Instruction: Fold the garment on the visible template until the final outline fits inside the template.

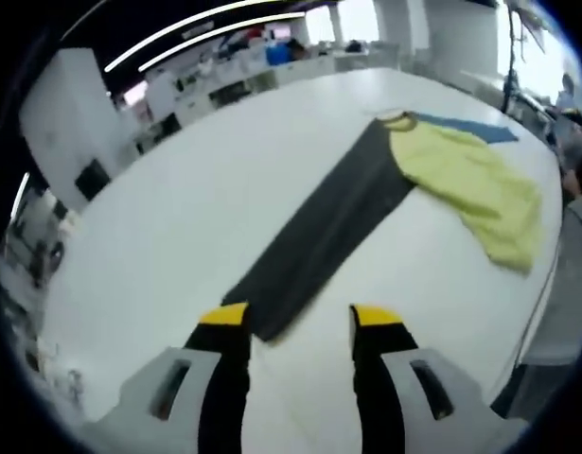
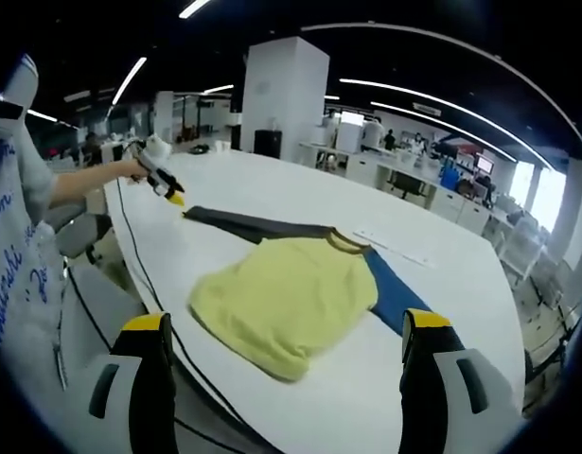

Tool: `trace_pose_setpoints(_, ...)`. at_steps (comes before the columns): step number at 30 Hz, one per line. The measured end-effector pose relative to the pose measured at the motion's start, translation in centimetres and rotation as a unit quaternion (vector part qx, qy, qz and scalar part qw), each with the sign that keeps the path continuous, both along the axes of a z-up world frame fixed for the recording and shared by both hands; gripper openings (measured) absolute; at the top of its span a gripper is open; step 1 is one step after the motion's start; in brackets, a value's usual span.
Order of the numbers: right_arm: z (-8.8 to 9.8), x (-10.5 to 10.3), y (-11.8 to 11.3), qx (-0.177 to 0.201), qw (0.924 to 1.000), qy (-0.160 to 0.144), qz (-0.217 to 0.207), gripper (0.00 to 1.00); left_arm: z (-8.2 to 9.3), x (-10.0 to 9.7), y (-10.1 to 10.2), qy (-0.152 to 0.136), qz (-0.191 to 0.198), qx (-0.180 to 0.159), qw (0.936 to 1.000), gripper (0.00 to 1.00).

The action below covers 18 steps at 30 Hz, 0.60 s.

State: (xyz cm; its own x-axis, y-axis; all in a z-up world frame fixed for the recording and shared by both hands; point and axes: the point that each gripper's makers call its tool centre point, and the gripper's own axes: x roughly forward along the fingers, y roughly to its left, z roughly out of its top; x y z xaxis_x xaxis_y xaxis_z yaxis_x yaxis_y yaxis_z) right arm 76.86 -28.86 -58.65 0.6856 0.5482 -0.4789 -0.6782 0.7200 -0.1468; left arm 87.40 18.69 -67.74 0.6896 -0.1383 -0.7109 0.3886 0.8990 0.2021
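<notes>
The white table (image 1: 177, 218) takes up most of the left gripper view and runs from 9 to 3 o'clock across the right gripper view (image 2: 300, 203). On it lies the shirt (image 1: 470, 184), its yellow body bunched toward 2 o'clock in the left gripper view and sitting at the centre of the right gripper view (image 2: 286, 298). One dark grey sleeve (image 1: 319, 232) stretches flat from the body down toward 6 o'clock in the left gripper view; in the right gripper view it reaches toward 10 o'clock (image 2: 248, 225). A blue sleeve (image 2: 390, 288) shows at 3 o'clock of the body, half tucked under it.

The right gripper (image 2: 286, 331) hangs over the near table edge, fingers spread wide, nothing between them. The left gripper (image 1: 300, 317) has its fingers parted moderately, empty, its left tip just at the cuff end of the grey sleeve; in the right gripper view it (image 2: 167, 189) sits at 10 o'clock by that cuff, held out by a person's hand (image 2: 130, 170).
</notes>
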Motion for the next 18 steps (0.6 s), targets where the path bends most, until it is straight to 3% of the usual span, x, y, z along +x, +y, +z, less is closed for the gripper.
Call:
trace_pose_setpoints(7, 0.7, 0.4, -1.2, 0.004, 0.9999, -0.01, 0.009, 1.0, 2.6, -0.4, -4.1, -0.024, -0.033, -0.013, 0.9991, 0.48)
trace_pose_setpoints(11, 0.7, 0.4, -2.0, 0.001, 0.9999, -0.008, 0.013, 1.0, 4.2, -1.2, -7.8, -0.035, -0.064, -0.06, 0.9955, 0.54)
trace_pose_setpoints(18, 0.9, 0.6, -2.9, 0.0, 0.9996, -0.006, 0.029, 1.0, 6.1, -1.4, -9.7, -0.052, -0.082, -0.055, 0.9937, 0.59)
